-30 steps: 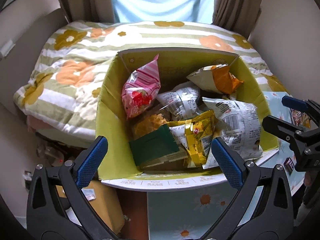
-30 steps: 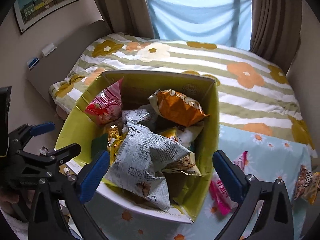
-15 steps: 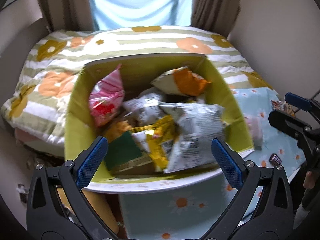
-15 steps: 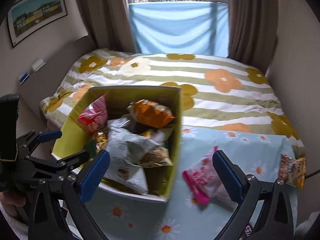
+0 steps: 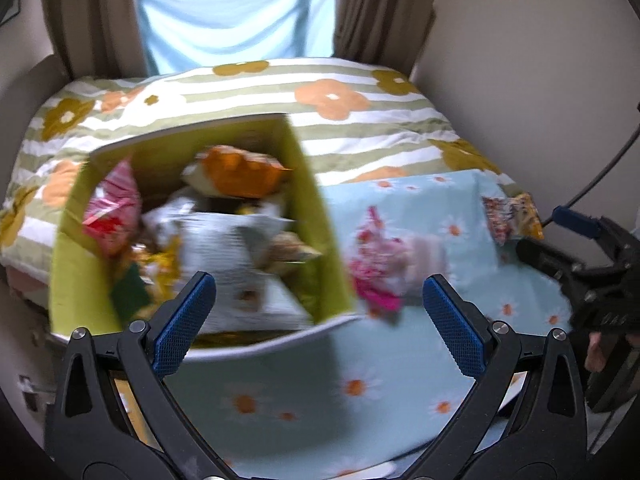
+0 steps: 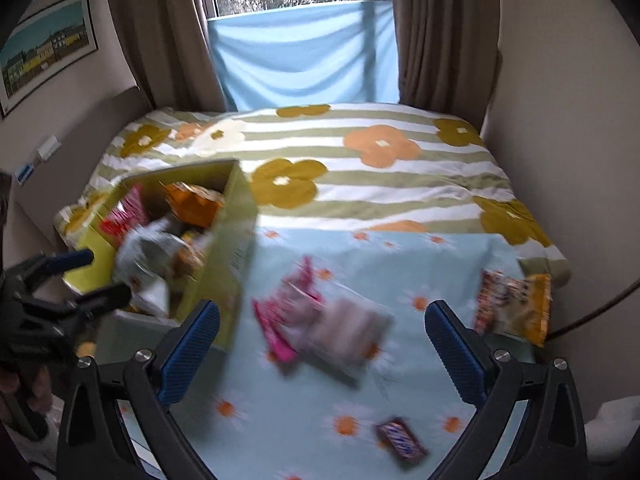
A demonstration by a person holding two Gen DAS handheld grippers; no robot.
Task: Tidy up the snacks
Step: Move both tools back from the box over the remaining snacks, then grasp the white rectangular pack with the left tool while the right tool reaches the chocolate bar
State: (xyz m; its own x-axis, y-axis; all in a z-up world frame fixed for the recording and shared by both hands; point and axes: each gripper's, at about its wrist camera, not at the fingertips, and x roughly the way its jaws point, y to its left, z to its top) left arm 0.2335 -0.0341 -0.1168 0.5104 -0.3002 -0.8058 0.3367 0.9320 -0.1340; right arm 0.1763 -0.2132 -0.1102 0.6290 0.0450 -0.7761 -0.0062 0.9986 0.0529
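Both the left gripper (image 5: 318, 308) and right gripper (image 6: 322, 338) are hanging spread and empty. Loose pink packet (image 6: 320, 320) is lying mid-frame beside the box (image 6: 230, 256); approaching squarely should be gripping best.

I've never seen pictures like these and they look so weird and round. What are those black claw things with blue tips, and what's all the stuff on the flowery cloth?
Those claws are two hand-held grippers. A person holds one in each hand, and each carries a small round-lens camera looking out between its two blue-padded fingers, which bends the picture.

One picture comes from the left gripper, the other from the right gripper. Each also shows the other gripper at its edge. Both stand open and hold nothing.

On the blue daisy cloth stands a yellow-green box full of snack bags. Outside it lie a pink snack bag, a yellow and red bag near the far corner, and a small chocolate bar. Behind is a striped flowered bed cover.

The pictures are blurry.
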